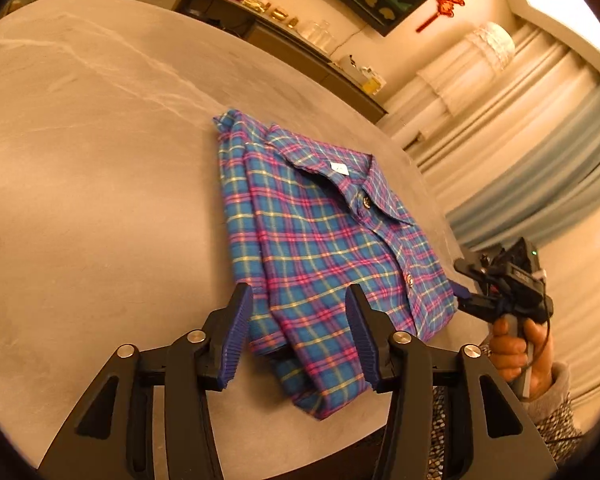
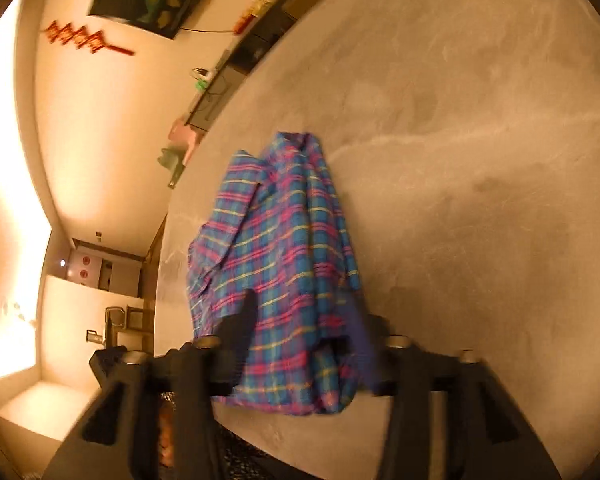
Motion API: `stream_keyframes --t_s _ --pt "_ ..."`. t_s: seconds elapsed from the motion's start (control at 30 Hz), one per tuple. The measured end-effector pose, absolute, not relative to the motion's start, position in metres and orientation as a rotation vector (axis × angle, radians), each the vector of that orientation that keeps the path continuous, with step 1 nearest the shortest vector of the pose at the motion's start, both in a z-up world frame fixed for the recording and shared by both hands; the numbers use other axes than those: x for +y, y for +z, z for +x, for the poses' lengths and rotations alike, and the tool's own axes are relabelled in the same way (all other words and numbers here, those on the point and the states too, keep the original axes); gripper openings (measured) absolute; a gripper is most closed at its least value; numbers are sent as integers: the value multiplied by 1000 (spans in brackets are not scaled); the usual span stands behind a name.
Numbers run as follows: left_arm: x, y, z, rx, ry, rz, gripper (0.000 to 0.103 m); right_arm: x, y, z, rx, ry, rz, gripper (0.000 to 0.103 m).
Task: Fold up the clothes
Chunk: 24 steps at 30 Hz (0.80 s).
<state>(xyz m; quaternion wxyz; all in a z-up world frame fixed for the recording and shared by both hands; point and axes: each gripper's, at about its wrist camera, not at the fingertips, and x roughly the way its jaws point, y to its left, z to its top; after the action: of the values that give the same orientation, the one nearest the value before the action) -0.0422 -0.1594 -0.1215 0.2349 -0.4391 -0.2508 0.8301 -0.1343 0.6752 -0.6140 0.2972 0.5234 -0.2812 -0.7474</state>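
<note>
A blue and pink plaid shirt [image 1: 320, 240] lies folded, collar up, on the grey round table [image 1: 100, 160]. My left gripper [image 1: 299, 288] hovers over the shirt's near corner; its jaws stand wide apart and the pads touch no cloth. In the left wrist view, my right gripper [image 1: 462, 294] is held by a hand [image 1: 516, 344] at the shirt's right edge. In the blurred right wrist view, the right gripper [image 2: 304, 308] straddles the near edge of the shirt [image 2: 284, 240]. Its fingers stand apart with the cloth lying loose between them.
The table's rim [image 1: 432, 184] curves close behind the shirt. Beyond it stand a long sideboard [image 1: 260, 12] with small items, pale curtains [image 1: 520, 120] and a red knot ornament [image 1: 456, 0] on the wall. Bare grey tabletop [image 2: 480, 200] stretches beside the shirt.
</note>
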Motion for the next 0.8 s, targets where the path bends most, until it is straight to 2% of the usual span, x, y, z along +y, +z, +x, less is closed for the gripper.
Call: stream_keyframes --t_s 0.07,0.13,0.17,0.23,0.3,0.43,0.5,0.67,0.8 --pt "-159 -129 -44 -722 2249 -1226 52 670 -587 -154 -630 -1972 1404 47" --pt "-154 -131 -45 -730 2237 -1219 52 666 -581 -148 -504 -1977 1457 21" --pt "-153 -131 -46 -725 2241 -1207 52 666 -586 -149 -474 -1988 1474 17" --pt "-153 -133 -47 -721 2251 -1202 41 686 -582 -139 -503 -2003 1481 11" --pt "-154 -137 -51 -723 2252 -1218 32 711 -575 -131 -578 -1998 1485 9" --pt "-156 -141 -58 -755 2219 -1213 28 750 -575 -117 -772 -1907 1505 7" --pt "-152 -141 -63 -707 2255 -1235 14 762 -571 -110 -782 -1923 1507 6" --pt "-140 -139 -89 -626 2341 -1239 12 747 -575 -121 -728 -2025 1520 4" --pt "-140 -131 -87 -618 2368 -1222 16 716 -580 -149 -645 -2108 1501 5"
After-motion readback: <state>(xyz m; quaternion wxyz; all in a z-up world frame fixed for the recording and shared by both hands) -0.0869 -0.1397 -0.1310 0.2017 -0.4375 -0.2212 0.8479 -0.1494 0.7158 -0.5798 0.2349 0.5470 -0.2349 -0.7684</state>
